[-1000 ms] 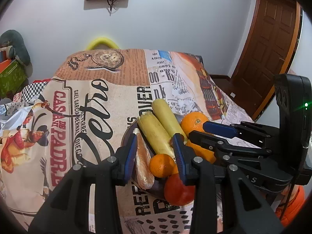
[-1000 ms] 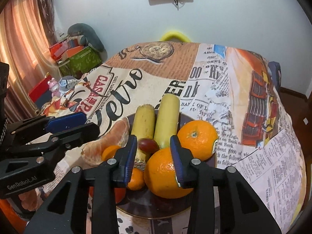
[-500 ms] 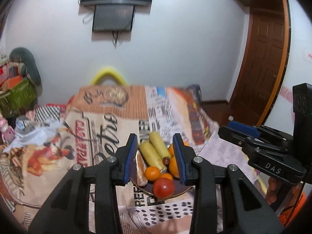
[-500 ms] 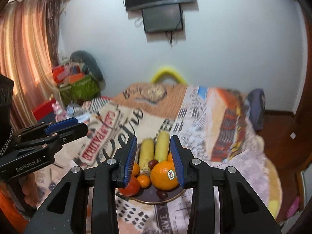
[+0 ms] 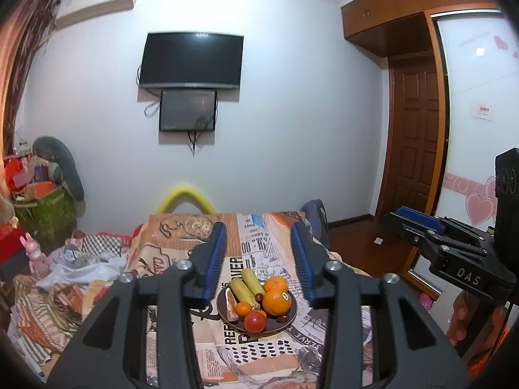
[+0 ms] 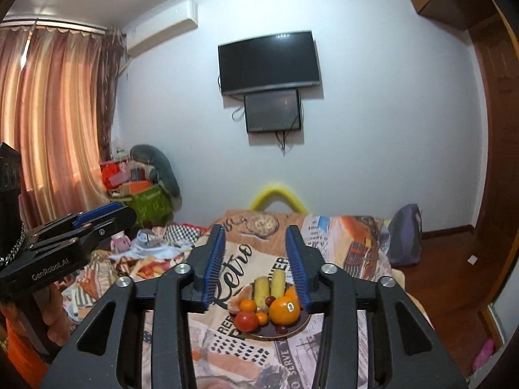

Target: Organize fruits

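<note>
1. Compared with a second ago, both grippers now sit much farther back and higher: the plate [image 5: 289, 312] of fruit, which then filled the lower half of each view, is small and well apart from the fingers, and the television [image 5: 192, 60] on the wall has come fully into sight.
2. The left gripper [image 5: 258, 261] holds nothing; its blue-padded fingers [image 5: 214, 257] are spreading wider than before, with only air between them.
3. The right gripper [image 6: 256, 264] is likewise empty, its fingers [image 6: 295, 264] also opening, wider than a second ago.
4. The fruit stays put on the dark plate on the bed [image 5: 259, 350]: two bananas [image 5: 247, 285] at the back, a large stickered orange [image 5: 276, 300] in front of a second orange [image 5: 275, 283], a small tangerine [image 5: 243, 308], a tomato [image 5: 254, 321] at the near rim, a peeled citrus piece [image 5: 231, 304] on the left edge, and small dark fruits [image 5: 283, 318].
5. The plate lies near the foot of the bed, on the printed cover.
6. To the left of the plate the cover is bare up to the heap of clothes [image 5: 81, 262] at the bed's edge.
7. To the right the bed drops off to open wooden floor [image 6: 454, 265] in front of the door [image 5: 416, 139].
8. Each gripper shows at the side of the other's view, apart from it, with a hand [image 5: 460, 317] on its handle.
</note>
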The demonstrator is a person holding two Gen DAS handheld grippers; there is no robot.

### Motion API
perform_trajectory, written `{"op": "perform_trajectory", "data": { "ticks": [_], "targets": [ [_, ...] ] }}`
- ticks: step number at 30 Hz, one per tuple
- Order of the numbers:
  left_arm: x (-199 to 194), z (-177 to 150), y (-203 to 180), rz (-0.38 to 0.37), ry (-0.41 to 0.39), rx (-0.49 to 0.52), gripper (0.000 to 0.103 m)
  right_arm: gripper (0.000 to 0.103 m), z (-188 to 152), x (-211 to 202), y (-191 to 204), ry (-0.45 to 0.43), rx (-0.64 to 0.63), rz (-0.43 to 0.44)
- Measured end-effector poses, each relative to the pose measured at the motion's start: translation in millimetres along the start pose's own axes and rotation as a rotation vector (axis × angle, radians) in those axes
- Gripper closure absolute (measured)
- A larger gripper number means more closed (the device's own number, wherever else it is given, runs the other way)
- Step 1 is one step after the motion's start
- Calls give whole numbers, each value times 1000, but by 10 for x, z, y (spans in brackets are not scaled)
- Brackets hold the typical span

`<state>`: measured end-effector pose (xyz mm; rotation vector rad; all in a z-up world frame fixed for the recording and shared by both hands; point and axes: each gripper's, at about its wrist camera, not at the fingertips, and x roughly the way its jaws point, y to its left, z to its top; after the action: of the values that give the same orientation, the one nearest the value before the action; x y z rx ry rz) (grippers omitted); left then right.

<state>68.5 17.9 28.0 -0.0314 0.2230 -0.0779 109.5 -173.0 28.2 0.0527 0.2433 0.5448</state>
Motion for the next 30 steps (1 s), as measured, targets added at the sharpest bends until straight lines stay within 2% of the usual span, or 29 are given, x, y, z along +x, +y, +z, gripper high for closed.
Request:
{"op": "perform_trajectory", "data": {
  "ticks": [4,9,10,12,17,20,21,23,30],
  "targets": [
    [-209,-17,-64,7,-32,5,43,46,-29,-92,90,-21,-14,-21],
    [-357,-50,-89,3,-35,6,40,19,-66,-176,143,-52,-13,-61],
    [-369,-55,-97,6,-36,7,31,17,-62,-185,138,-56,-13,-69],
    [-396,-69,-112,10,-46,8,24,15,-70,-201,151,-61,-10,-75],
    [-451,-86,-118,25,-55,10,17,1,-96,-233,145,-83,-4,-100],
    [-457,-103,-115,27,-49,8,14,0,-111,-275,157,-92,-12,-115],
    [-463,-111,-115,28,-48,3,6,0,-127,-310,161,-93,-14,-118],
    [-484,-129,-100,30,-56,-10,2,0,-138,-321,157,-93,-14,-119],
    [-504,-166,-102,36,-54,0,2,0,-185,-367,161,-88,-14,-123]
  ]
}}
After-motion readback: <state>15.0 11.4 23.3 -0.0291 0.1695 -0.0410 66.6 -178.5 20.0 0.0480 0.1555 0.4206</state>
